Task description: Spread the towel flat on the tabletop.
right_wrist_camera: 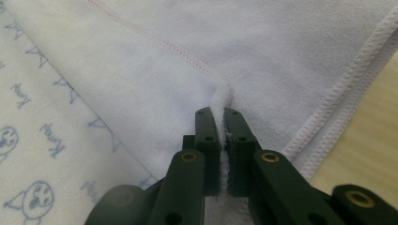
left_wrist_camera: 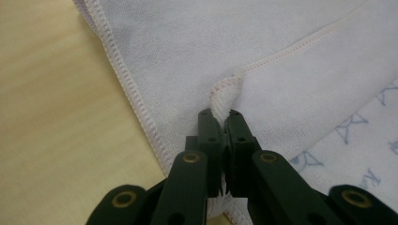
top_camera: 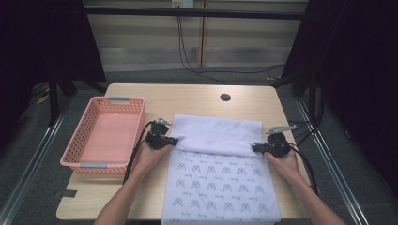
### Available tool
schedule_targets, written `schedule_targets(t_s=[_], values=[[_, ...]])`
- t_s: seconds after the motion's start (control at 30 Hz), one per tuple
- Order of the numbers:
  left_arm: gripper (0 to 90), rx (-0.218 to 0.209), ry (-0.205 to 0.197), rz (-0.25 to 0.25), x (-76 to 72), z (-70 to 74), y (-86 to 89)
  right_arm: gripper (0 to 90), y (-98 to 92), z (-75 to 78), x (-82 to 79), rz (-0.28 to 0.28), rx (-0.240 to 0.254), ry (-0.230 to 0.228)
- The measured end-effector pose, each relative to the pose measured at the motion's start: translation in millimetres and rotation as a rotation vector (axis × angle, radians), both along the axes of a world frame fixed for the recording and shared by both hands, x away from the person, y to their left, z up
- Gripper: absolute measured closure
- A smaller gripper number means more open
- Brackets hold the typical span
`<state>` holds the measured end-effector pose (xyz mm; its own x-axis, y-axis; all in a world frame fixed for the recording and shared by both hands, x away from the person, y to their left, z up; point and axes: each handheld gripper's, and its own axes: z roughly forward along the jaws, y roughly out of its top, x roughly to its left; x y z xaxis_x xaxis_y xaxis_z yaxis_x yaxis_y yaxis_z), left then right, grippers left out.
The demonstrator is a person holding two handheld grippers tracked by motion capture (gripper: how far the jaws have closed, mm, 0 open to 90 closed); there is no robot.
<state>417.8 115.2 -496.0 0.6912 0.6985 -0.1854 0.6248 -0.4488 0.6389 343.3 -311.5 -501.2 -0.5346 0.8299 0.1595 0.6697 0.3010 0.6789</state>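
A white towel [top_camera: 220, 178] with small blue printed figures lies on the wooden table [top_camera: 197, 98], its far part folded back toward me with the plain side [top_camera: 216, 133] up. My left gripper [top_camera: 172, 140] is shut on the folded edge at the towel's left side; in the left gripper view the black jaws pinch a ridge of the towel [left_wrist_camera: 224, 98] at my left gripper [left_wrist_camera: 224, 114]. My right gripper [top_camera: 256, 148] is shut on the folded edge at the right side; in the right gripper view my right gripper [right_wrist_camera: 220, 112] pinches the towel [right_wrist_camera: 219, 96].
A pink plastic basket [top_camera: 84, 140], with nothing in it, stands on the table's left part, close to my left hand. A round cable hole [top_camera: 225, 97] sits near the table's far edge. Cables trail from both grippers along the forearms. Dark frames flank the table.
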Motion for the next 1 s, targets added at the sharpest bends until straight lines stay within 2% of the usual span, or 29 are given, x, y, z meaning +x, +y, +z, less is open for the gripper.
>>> schedule_targets(t_s=[0.1,0.23,0.3,0.33,0.37,0.43,0.53,0.6,0.73,0.8,0.9,0.97,1.0], values=[[87.3,0.032,-0.015,0.020,18.1,1.3,-3.9,86.5,1.8,-0.8,16.8,-0.019,-0.003,-0.004],[87.3,0.064,-0.001,0.042,39.5,3.4,-2.4,86.5,6.3,-3.1,39.7,-0.062,0.012,-0.014],[87.3,0.055,-0.012,0.062,44.8,2.0,-0.7,86.5,8.2,-4.5,49.1,-0.077,0.025,-0.021],[87.3,0.035,-0.007,0.085,48.8,0.9,0.0,86.5,8.1,-4.8,52.4,-0.079,0.031,-0.018],[87.3,0.039,-0.013,0.090,51.7,0.6,0.4,86.5,9.2,-5.1,58.1,-0.092,0.036,-0.016],[87.3,0.043,-0.020,0.102,56.6,0.4,-0.3,86.5,11.7,-3.8,66.5,-0.097,0.013,-0.016],[87.3,0.018,-0.019,0.116,61.6,-1.5,1.6,86.5,16.3,-2.0,80.4,-0.118,-0.024,-0.014],[87.3,0.009,-0.030,0.113,63.9,-2.8,3.3,86.5,17.4,-1.9,88.4,-0.127,-0.032,-0.017],[87.3,-0.005,-0.037,0.136,73.2,-4.5,3.8,86.4,19.1,-3.1,102.5,-0.161,-0.026,-0.021],[87.3,-0.019,-0.043,0.143,76.5,-5.8,2.8,86.4,20.5,-2.9,104.8,-0.184,-0.032,-0.019],[87.2,-0.019,-0.038,0.137,78.4,-5.4,3.1,86.4,19.7,-2.6,105.4,-0.184,-0.028,-0.019],[87.2,-0.021,-0.025,0.135,75.9,-2.7,2.9,86.5,18.3,0.1,104.5,-0.168,-0.017,-0.021],[87.2,-0.023,-0.027,0.129,73.5,-0.4,2.9,86.6,16.9,3.9,103.7,-0.152,0.007,-0.026]])
